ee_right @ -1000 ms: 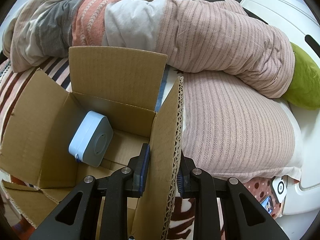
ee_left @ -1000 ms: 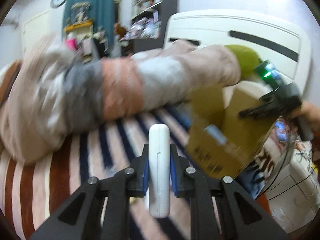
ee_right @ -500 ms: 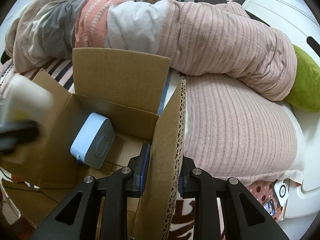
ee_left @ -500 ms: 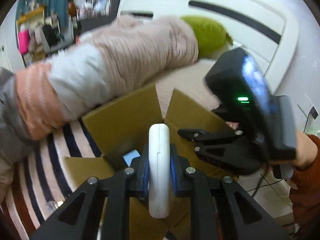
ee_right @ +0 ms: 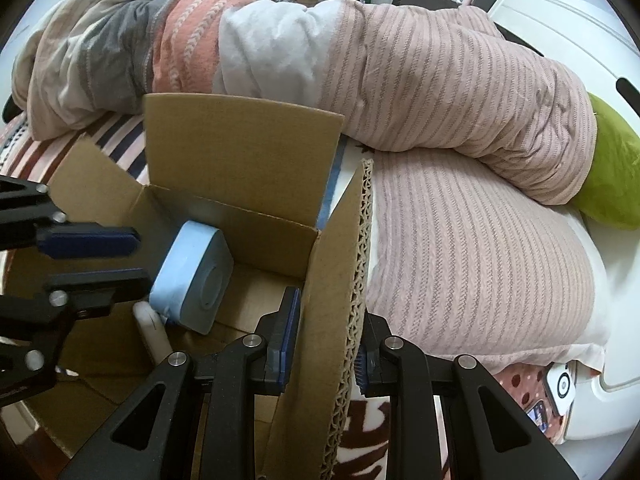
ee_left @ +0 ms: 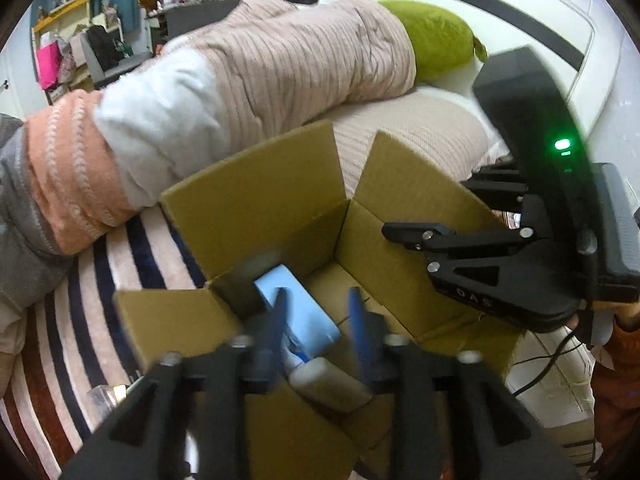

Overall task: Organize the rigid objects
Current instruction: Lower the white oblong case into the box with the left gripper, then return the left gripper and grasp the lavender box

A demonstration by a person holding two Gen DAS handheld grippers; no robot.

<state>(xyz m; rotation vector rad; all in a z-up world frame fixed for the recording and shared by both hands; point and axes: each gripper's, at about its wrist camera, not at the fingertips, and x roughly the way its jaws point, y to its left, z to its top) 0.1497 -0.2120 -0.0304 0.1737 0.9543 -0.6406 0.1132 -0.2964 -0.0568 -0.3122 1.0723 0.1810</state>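
The white object [ee_left: 330, 386] lies on the floor of the cardboard box [ee_left: 256, 204], just beside the blue case [ee_left: 298, 314] that leans against an inner wall. Directly above it, the left gripper [ee_left: 316, 320] hangs over the box opening with its 2 jaws spread wide and nothing between them. The right gripper [ee_right: 324, 340] is clamped onto the box's upright right-hand flap [ee_right: 340, 280], pinching the corrugated edge. The box sits on a striped blanket [ee_left: 92, 292], with a rolled quilt [ee_right: 360, 76] and a green pillow [ee_left: 436, 36] behind it.
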